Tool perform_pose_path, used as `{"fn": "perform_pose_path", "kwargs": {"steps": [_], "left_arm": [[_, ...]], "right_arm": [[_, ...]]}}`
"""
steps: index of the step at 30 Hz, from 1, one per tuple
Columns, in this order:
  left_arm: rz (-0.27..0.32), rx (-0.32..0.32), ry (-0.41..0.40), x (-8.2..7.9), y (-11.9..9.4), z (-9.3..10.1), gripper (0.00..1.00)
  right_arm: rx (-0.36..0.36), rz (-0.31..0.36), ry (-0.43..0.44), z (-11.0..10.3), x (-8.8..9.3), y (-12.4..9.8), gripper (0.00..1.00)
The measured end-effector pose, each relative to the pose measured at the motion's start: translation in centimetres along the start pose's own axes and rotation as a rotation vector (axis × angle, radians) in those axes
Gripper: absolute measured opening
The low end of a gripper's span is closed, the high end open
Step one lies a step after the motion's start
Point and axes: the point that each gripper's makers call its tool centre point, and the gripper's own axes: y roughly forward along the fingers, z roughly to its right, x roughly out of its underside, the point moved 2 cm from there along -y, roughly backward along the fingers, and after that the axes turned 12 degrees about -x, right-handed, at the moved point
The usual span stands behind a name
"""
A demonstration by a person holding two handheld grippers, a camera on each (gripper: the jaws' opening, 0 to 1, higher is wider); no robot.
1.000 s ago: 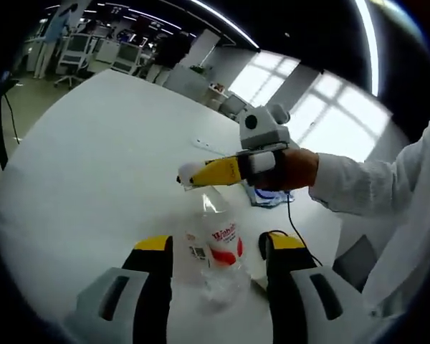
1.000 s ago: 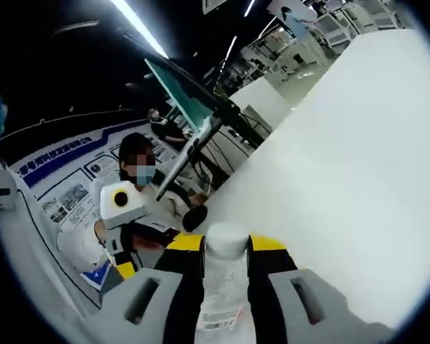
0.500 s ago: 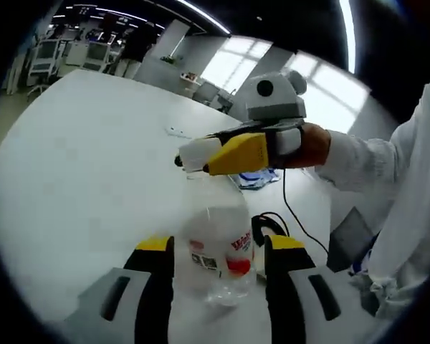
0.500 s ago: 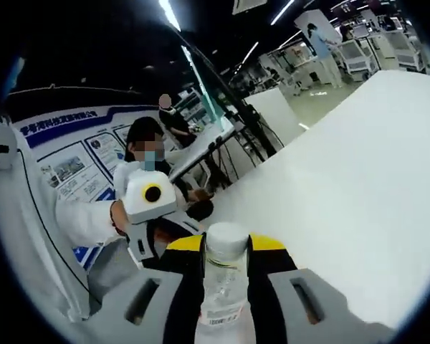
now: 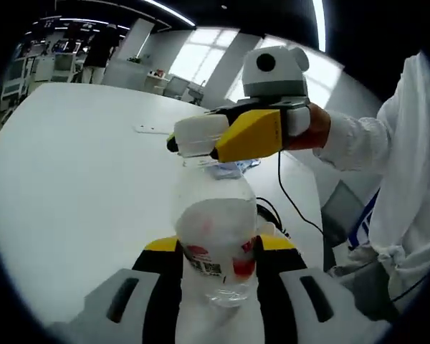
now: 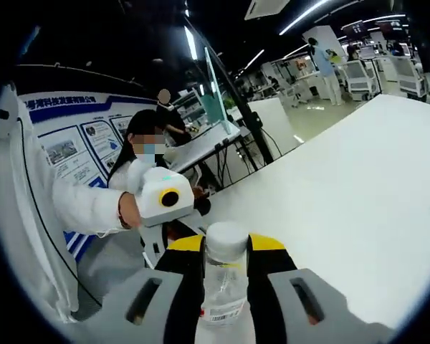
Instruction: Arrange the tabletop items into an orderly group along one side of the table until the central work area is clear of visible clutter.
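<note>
The clear plastic bottle [image 5: 216, 247], red-labelled and nearly empty, is held off the white table [image 5: 72, 186] by both tongs at once: its lower body is clamped between the jaws of the left gripper [image 5: 218, 247], and its white cap [image 6: 226, 239] and neck are clamped between the jaws of the right gripper [image 6: 226, 251], which is seen in the left gripper view just above the bottle's shoulder. The main risk is judged to lie in this double hold: if the two hands are moved unevenly, the thin wall could be crushed or twisted, or the bottle pulled out of one grip. If one grip is loosened too soon, the light bottle could swing and be dropped onto the central area. A black cable [image 5: 294, 204] beyond the left jaws could be snagged.
</note>
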Motion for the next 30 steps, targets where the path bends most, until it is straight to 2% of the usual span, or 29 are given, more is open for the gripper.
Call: {"fn": "perform_pose_path", "kwargs": {"steps": [5, 10, 13, 18, 27, 30], "left_arm": [[-0.012, 0.005, 0.063, -0.6, 0.6, 0.1, 0.38], [-0.001, 0.020, 0.094, -1.9, 1.5, 0.0, 0.37], [0.001, 0.035, 0.117, -2.6, 2.1, 0.3, 0.37], [0.003, 0.057, 0.200, -4.4, 3.6, 0.5, 0.37], [0.044, 0.075, 0.283, -7.8, 7.0, 0.5, 0.37], [0.049, 0.086, 0.301, -8.6, 7.8, 0.4, 0.37]], "right_arm": [[0.041, 0.034, -0.018, 0.0, -0.3, -1.0, 0.19], [0.087, 0.028, -0.103, -0.5, -0.9, -2.2, 0.19], [0.120, 0.036, -0.123, -0.3, -1.3, -3.2, 0.19], [0.189, 0.058, -0.174, -0.1, -1.9, -5.3, 0.19], [0.324, 0.050, -0.319, 0.8, -3.5, -8.2, 0.19], [0.357, 0.061, -0.332, 1.5, -3.9, -9.2, 0.19]]}}
